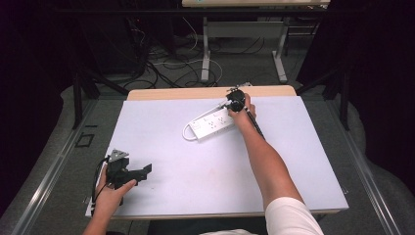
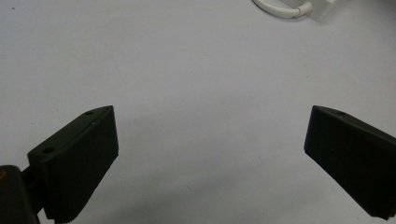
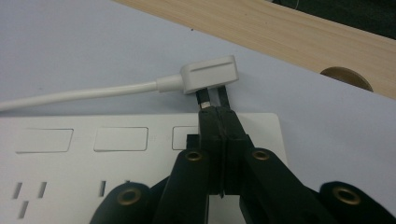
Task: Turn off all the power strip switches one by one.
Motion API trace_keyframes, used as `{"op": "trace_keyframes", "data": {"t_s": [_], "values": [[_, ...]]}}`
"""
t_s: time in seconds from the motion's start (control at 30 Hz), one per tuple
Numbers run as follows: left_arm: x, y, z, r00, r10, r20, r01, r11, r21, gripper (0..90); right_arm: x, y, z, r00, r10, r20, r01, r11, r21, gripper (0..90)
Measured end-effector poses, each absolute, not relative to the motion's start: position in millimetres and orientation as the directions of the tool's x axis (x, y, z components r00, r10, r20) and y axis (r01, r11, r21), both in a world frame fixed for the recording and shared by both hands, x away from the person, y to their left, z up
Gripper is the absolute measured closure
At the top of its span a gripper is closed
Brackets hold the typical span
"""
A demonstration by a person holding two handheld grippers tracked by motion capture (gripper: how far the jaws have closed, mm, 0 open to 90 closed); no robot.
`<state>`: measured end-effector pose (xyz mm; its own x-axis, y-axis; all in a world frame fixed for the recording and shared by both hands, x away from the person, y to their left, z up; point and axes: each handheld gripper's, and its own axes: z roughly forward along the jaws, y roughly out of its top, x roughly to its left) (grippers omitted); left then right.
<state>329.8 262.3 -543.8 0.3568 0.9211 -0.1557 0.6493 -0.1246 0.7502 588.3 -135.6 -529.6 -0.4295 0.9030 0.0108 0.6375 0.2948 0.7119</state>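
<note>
Two grippers | right gripper [image 3: 215,112] jaws together, tip at plug [image 3: 210,77] prongs above power strip [image 1: 211,123] near bench far edge | left gripper [image 2: 210,154] jaws apart, idle near-left corner | step: seating plug | next: align prongs, press down

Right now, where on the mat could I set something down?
Bare mat lies between the left claw and the forearm, and right of the forearm. It is crowded at the far edge around the power strip and right claw.
</note>
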Motion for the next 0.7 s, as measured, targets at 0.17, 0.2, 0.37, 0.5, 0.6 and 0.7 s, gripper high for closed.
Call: {"op": "trace_keyframes", "data": {"t_s": [0.17, 0.2, 0.37, 0.5, 0.6, 0.7], "values": [[329.6, 262.2, -543.7, 0.357, 0.921, -0.155, 0.649, -0.125, 0.751, 3.0, 589.0, -137.3, -530.2, -0.43, 0.903, 0.01, 0.636, 0.296, 0.713, 90.0], [329.6, 262.3, -543.6, 0.357, 0.921, -0.155, 0.648, -0.125, 0.751, 3.0, 588.9, -137.3, -530.3, -0.43, 0.903, 0.01, 0.636, 0.295, 0.713, 90.0], [329.4, 262.4, -543.6, 0.359, 0.921, -0.153, 0.649, -0.129, 0.75, 3.0, 588.7, -136.1, -530.8, -0.427, 0.904, 0.019, 0.635, 0.285, 0.718, 90.0], [329.3, 262.2, -543.6, 0.359, 0.921, -0.152, 0.649, -0.129, 0.75, 3.0, 588.6, -135.9, -530.4, -0.433, 0.902, 0.01, 0.636, 0.297, 0.712, 90.0], [329.4, 262.2, -543.7, 0.359, 0.921, -0.15, 0.65, -0.132, 0.749, 3.0, 588.5, -135.1, -531.2, -0.439, 0.899, 0.008, 0.632, 0.302, 0.714, 90.0], [329.0, 262.5, -542.8, 0.362, 0.92, -0.149, 0.654, -0.137, 0.744, 3.0, 588.9, -136.7, -531.6, -0.444, 0.896, 0.001, 0.629, 0.311, 0.712, 90.0]]}}
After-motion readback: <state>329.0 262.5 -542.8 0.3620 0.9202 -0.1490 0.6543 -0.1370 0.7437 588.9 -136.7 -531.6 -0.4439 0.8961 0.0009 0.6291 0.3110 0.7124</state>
